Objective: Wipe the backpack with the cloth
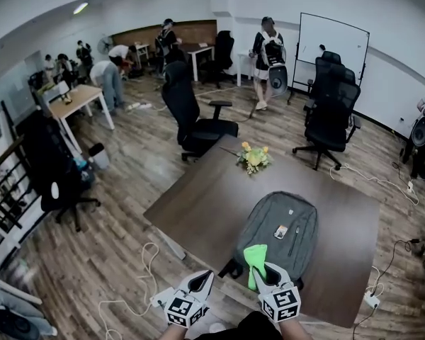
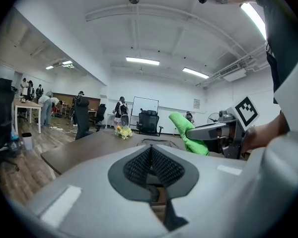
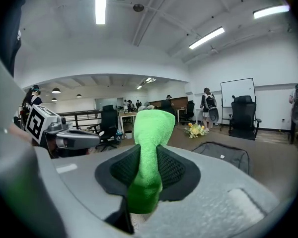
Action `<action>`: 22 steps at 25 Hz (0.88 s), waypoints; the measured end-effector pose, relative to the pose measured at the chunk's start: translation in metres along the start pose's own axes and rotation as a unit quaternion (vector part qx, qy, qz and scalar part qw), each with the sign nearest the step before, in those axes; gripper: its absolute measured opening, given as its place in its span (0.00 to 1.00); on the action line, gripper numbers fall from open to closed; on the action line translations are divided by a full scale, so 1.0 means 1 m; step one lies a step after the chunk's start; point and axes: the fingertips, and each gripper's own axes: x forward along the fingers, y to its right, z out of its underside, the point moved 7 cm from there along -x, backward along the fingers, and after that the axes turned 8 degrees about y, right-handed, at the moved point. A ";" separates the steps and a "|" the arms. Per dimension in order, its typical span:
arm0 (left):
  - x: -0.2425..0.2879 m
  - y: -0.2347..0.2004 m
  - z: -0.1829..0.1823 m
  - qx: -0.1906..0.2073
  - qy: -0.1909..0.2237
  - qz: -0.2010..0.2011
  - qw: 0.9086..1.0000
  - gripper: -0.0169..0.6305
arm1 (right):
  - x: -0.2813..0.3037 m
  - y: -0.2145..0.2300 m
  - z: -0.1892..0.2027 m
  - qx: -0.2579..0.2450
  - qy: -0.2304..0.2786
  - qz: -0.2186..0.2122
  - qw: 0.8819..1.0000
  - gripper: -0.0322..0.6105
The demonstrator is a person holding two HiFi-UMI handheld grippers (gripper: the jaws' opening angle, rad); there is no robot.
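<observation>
One green cloth (image 1: 255, 258) stands clamped in the jaws of my right gripper (image 1: 266, 271), ready to wipe the grey backpack (image 1: 280, 225); my left gripper (image 1: 202, 282) is closed, empty.

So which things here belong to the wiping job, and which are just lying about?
Job:
cloth, gripped in the right tongs
backpack, flat on the table
left tongs, shut and empty

Just about:
flowers
chair
whiteboard
floor cable
</observation>
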 end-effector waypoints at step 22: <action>0.154 -0.010 -0.018 0.030 -0.049 0.074 0.996 0.06 | 0.076 0.111 0.004 0.006 -0.043 -0.013 0.999 0.20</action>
